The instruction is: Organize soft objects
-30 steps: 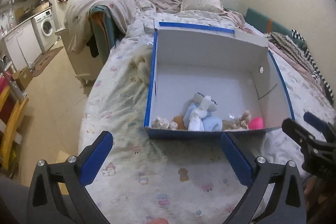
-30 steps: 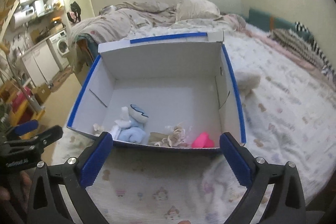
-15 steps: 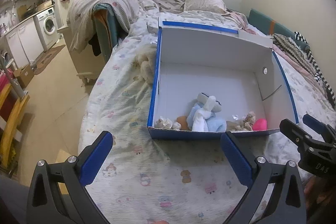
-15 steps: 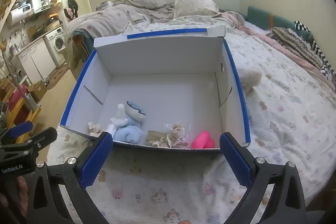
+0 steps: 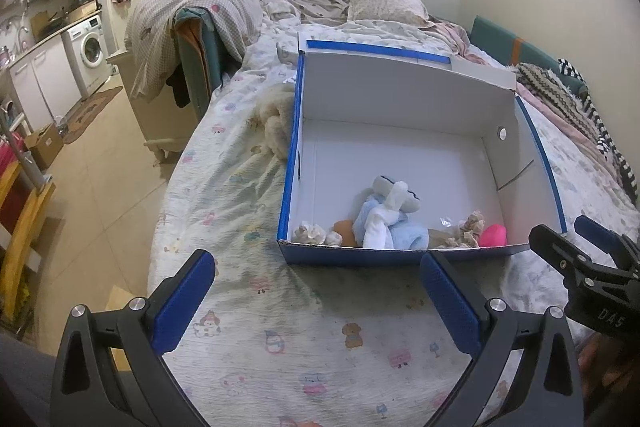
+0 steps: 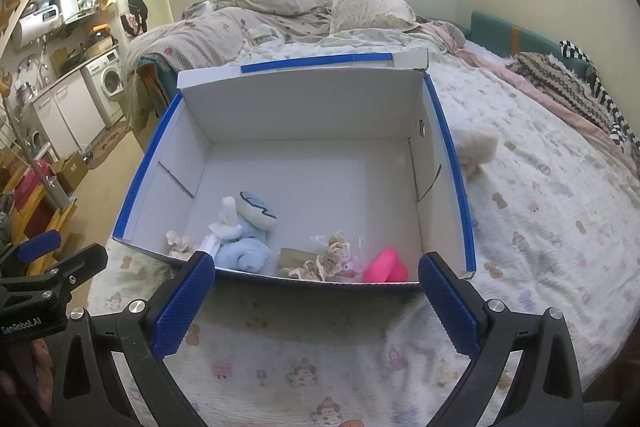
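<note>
Big white cardboard box with blue edges [image 6: 448,155]: smooth, matt. Fluffy light-blue cloth toy [image 6: 244,251] inside. Bed sheet with little pictures [image 5: 320,347]: soft, crinkly cloth. Gripper pads [image 6: 182,307]: bumpy blue rubber.

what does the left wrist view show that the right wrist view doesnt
Only the left wrist view shows the cream plush lying on the bed against the box's left outer wall, and the orange soft item inside the box. Only the right wrist view shows a second cream plush outside the box's right wall. Both show the blue-edged box, the light blue plush, the pink toy and the beige frilly bundle along its near wall, with the left claw and right claw open and empty.
</note>
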`<state>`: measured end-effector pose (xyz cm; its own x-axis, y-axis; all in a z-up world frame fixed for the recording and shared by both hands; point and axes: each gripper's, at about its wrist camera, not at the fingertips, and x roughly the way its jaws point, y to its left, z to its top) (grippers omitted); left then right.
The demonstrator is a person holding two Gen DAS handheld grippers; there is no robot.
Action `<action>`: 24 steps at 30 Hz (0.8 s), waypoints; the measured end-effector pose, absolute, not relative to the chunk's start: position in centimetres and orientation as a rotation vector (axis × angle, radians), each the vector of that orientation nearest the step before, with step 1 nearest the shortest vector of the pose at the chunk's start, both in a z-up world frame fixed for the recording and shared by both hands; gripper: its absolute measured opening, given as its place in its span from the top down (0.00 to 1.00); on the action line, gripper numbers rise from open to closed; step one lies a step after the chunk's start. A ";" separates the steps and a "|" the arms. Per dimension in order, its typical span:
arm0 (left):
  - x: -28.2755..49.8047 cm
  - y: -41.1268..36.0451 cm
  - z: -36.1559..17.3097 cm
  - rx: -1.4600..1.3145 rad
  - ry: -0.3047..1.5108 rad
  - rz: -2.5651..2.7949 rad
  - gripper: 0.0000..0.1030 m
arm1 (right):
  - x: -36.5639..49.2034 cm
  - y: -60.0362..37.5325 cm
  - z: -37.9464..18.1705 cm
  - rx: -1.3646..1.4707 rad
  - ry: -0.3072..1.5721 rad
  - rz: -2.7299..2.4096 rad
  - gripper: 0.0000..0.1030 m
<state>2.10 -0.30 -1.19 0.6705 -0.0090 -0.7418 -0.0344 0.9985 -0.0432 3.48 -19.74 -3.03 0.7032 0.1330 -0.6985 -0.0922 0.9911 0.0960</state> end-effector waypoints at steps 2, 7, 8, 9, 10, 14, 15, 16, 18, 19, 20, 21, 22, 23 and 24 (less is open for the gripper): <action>2.1 -0.3 -1.2 -0.055 0.836 0.015 0.01 | 3.5 -19.8 -3.1 0.057 0.782 0.125 0.00; 2.0 -0.5 -1.3 -0.059 0.841 0.005 0.01 | 3.5 -19.9 -3.1 0.059 0.784 0.127 0.00; 2.0 -0.6 -1.4 -0.058 0.841 0.005 0.01 | 3.5 -19.9 -3.1 0.059 0.784 0.126 0.00; 2.0 -0.7 -1.3 -0.058 0.840 0.005 0.01 | 3.5 -19.9 -3.1 0.058 0.784 0.125 0.00; 1.9 -0.7 -1.4 -0.060 0.840 0.005 0.01 | 3.5 -19.9 -3.1 0.058 0.785 0.125 0.00; 1.9 -0.7 -1.4 -0.060 0.842 0.010 0.01 | 3.4 -20.0 -3.2 0.056 0.787 0.126 0.00; 1.8 -0.8 -1.4 -0.059 0.842 0.013 0.01 | 3.4 -20.0 -3.2 0.055 0.788 0.126 0.00; 1.8 -0.9 -1.4 -0.059 0.841 0.016 0.01 | 3.4 -20.0 -3.2 0.055 0.787 0.127 0.00; 1.7 -0.9 -1.4 -0.062 0.841 0.017 0.01 | 3.4 -20.0 -3.2 0.055 0.787 0.126 0.00; 1.7 -0.9 -1.4 -0.062 0.842 0.018 0.01 | 3.4 -20.0 -3.2 0.056 0.788 0.127 0.00; 1.7 -0.9 -1.4 -0.062 0.843 0.017 0.01 | 3.4 -20.0 -3.2 0.056 0.788 0.127 0.00; 1.7 -0.9 -1.4 -0.064 0.844 0.017 0.01 | 3.4 -20.0 -3.2 0.058 0.790 0.129 0.00; 1.7 -0.9 -1.4 -0.065 0.845 0.017 0.01 | 3.4 -20.1 -3.2 0.058 0.791 0.129 0.00; 1.7 -1.0 -1.4 -0.064 0.845 0.017 0.01 | 3.4 -20.0 -3.2 0.055 0.789 0.128 0.00; 1.7 -1.0 -1.4 -0.064 0.845 0.017 0.01 | 3.4 -20.0 -3.1 0.053 0.788 0.129 0.00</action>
